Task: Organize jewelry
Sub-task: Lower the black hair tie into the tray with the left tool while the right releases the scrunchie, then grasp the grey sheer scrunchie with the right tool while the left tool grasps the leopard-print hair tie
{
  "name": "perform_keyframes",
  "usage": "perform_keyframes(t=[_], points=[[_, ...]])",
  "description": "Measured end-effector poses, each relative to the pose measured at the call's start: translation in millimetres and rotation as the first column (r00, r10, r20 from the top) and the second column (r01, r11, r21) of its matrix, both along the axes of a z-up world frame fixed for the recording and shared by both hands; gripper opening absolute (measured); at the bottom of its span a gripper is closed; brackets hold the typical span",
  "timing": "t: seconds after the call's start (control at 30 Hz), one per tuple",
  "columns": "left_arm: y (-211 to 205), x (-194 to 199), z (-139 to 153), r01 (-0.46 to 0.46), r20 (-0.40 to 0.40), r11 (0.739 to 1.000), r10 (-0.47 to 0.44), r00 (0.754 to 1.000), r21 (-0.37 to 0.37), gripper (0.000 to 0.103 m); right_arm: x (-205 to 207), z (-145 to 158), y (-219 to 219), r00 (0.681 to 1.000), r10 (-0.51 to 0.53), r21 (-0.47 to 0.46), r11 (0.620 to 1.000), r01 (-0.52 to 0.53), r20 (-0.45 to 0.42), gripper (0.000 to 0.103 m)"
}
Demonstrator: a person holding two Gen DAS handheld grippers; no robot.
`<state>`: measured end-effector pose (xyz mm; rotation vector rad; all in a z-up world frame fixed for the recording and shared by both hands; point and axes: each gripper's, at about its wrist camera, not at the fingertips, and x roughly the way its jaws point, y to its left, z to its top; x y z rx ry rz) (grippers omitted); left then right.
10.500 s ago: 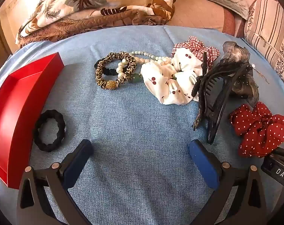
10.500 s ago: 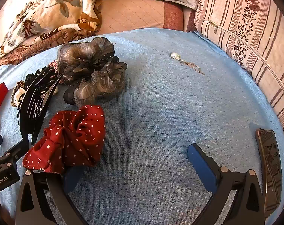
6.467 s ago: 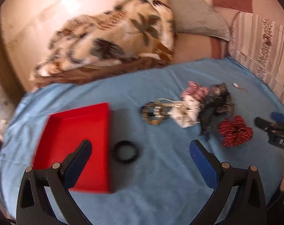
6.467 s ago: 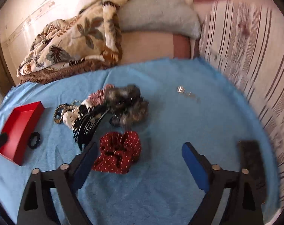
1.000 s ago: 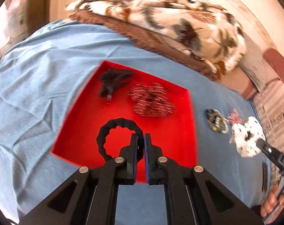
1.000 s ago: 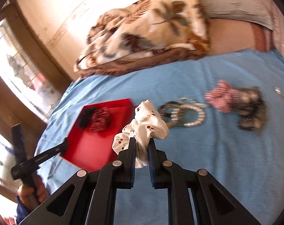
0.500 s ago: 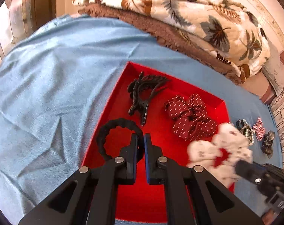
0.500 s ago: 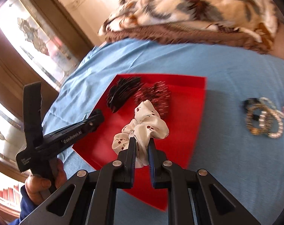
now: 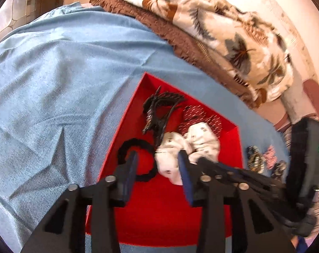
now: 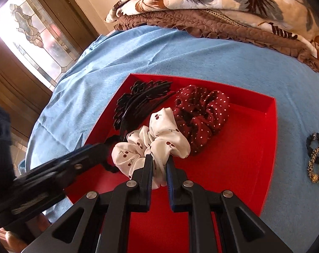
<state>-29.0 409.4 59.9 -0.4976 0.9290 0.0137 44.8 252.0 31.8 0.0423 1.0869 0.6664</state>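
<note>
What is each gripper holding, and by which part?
The right gripper pinches the white cherry-print scrunchie by its near fold. The left gripper, jaws just opened, holds nothing.

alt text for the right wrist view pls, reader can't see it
The right hand-held gripper pinches a white cherry-print fabric scrunchie over a shallow red rectangular tray on a light blue cloth. In the tray lie a black plastic claw clip and a dark red polka-dot scrunchie; the left hand-held gripper reaches in from the left.

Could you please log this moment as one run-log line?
left gripper: just opened over black hair tie | right gripper: shut on cherry scrunchie | red tray
</note>
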Motion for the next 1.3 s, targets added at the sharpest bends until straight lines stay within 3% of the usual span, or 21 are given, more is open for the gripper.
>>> perform_keyframes(t=[0.1,0.17,0.23,0.33,0.47,0.57,0.8,1.0,1.1,1.3], points=[[3.7,-7.1,10.0,0.0,0.046,0.999,0.002,0.999,-0.035,0.049,-1.1,0.9,1.6,1.0,-0.001,0.003,1.0,0.001,-0.007,0.016],[4.5,-10.3,14.9,-0.009,0.068,0.999,0.012,0.998,-0.033,0.052,-1.6,3.3,-0.7,1.0,-0.006,0.014,1.0,0.006,-0.013,0.03],[5.4,-14.1,17.7,-0.025,0.08,1.0,0.026,0.996,-0.018,0.052,-3.1,8.1,-3.1,1.0,-0.016,0.02,1.0,0.016,-0.005,0.035],[6.8,-16.7,18.4,-0.06,0.078,0.998,0.057,0.995,0.027,0.052,-6.7,20.1,-12.4,1.0,-0.024,0.03,0.999,0.024,0.008,0.036],[5.3,-20.1,17.5,-0.1,0.071,0.988,0.092,0.993,0.118,0.052,-17.5,38.3,-34.2,0.998,-0.044,0.031,0.999,0.042,0.05,0.049],[2.0,-23.8,16.7,-0.112,0.071,0.98,0.101,0.992,0.165,0.052,-28.3,47.9,-58.8,0.996,-0.059,0.035,0.998,0.057,0.07,0.05],[-17.8,-34.2,15.1,-0.117,0.068,0.961,0.103,0.992,0.249,0.053,-60.3,52.2,-153.2,0.988,-0.147,0.052,0.988,0.144,0.055,0.053],[-55.2,-58.7,23.0,-0.094,0.092,0.949,0.07,0.993,0.301,0.053,-92.3,43.9,-258.2,0.958,-0.277,0.03,0.961,0.275,0.07,0.054],[-80.8,-67.4,28.7,-0.031,0.08,0.962,0.01,0.997,0.271,0.053,-98.5,37.2,-315.2,0.929,-0.365,0.026,0.931,0.364,0.065,0.057],[-154.2,-59.8,45.3,0.113,0.069,0.95,-0.138,0.988,0.29,0.058,-91.1,26.1,-395.0,0.858,-0.51,0.061,0.86,0.507,0.056,0.057]])
